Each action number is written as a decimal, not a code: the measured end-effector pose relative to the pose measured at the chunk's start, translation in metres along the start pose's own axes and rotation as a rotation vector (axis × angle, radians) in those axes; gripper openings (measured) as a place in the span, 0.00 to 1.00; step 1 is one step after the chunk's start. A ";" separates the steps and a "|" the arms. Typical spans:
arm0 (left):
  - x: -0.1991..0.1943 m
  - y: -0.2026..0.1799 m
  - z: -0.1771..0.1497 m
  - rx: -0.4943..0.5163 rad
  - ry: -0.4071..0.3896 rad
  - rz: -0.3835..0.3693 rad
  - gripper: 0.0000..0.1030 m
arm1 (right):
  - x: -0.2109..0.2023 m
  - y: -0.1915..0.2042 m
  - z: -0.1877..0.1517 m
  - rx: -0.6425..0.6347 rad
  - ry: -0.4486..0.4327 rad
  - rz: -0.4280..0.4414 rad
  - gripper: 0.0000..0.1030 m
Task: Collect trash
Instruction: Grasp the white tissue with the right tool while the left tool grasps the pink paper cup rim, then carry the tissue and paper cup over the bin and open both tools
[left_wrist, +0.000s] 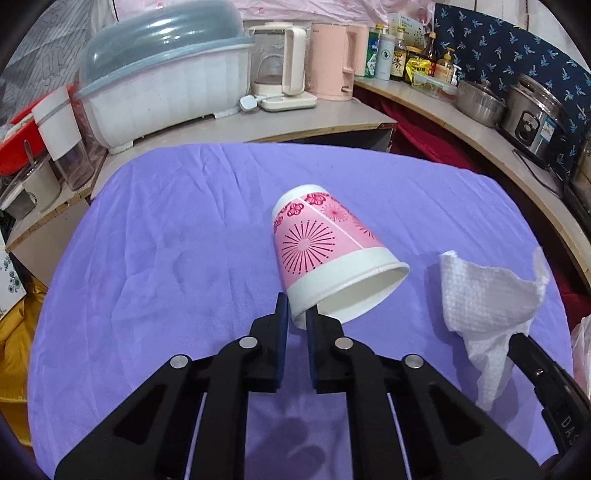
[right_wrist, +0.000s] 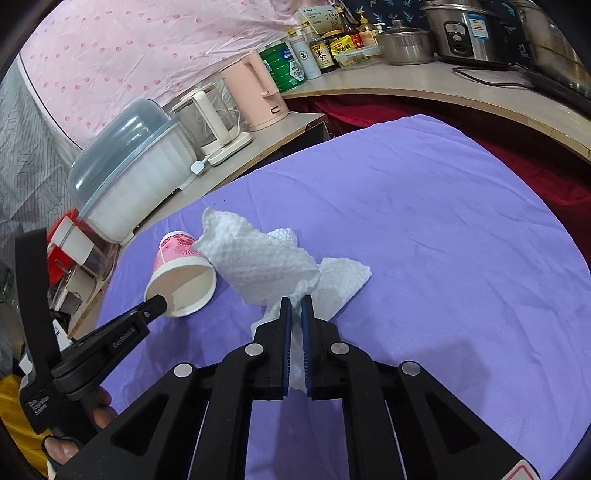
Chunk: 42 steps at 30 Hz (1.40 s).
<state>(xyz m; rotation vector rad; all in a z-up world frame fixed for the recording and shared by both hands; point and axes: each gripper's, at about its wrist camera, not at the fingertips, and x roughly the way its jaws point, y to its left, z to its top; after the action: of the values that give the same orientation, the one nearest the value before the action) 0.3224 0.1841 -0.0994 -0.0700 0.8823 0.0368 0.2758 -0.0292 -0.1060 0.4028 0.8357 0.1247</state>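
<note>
A pink flowered paper cup (left_wrist: 325, 243) lies tipped on the purple cloth (left_wrist: 166, 240), mouth toward me. My left gripper (left_wrist: 295, 314) is shut on its lower rim, one finger outside the wall and one inside. The right wrist view shows the cup (right_wrist: 173, 254) at left with the left gripper (right_wrist: 162, 304) on its rim. A crumpled white paper towel (right_wrist: 258, 262) is pinched in my right gripper (right_wrist: 296, 306), which is shut on it, with part of the towel still resting on the cloth (right_wrist: 443, 240). From the left wrist, the towel (left_wrist: 487, 295) hangs from the right gripper (left_wrist: 517, 345).
Behind the table stand a lidded white dish box (left_wrist: 162, 85), a glass kettle (left_wrist: 277, 70) and a pink kettle (left_wrist: 332, 62). A curved shelf holds bottles (left_wrist: 399, 55), a steel pot (left_wrist: 480, 99) and a rice cooker (left_wrist: 535, 114). A hand (right_wrist: 99, 410) holds the left gripper.
</note>
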 end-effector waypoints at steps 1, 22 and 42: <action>-0.007 -0.002 0.000 0.003 -0.010 -0.005 0.07 | -0.004 -0.001 -0.001 0.002 -0.003 0.001 0.06; -0.139 -0.109 -0.040 0.160 -0.124 -0.156 0.03 | -0.162 -0.065 -0.008 0.057 -0.208 -0.059 0.04; -0.207 -0.253 -0.086 0.349 -0.154 -0.312 0.03 | -0.295 -0.189 -0.012 0.164 -0.384 -0.217 0.04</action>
<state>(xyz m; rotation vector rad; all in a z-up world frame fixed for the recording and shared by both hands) 0.1407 -0.0753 0.0177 0.1207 0.7059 -0.3980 0.0609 -0.2768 0.0173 0.4692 0.5065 -0.2187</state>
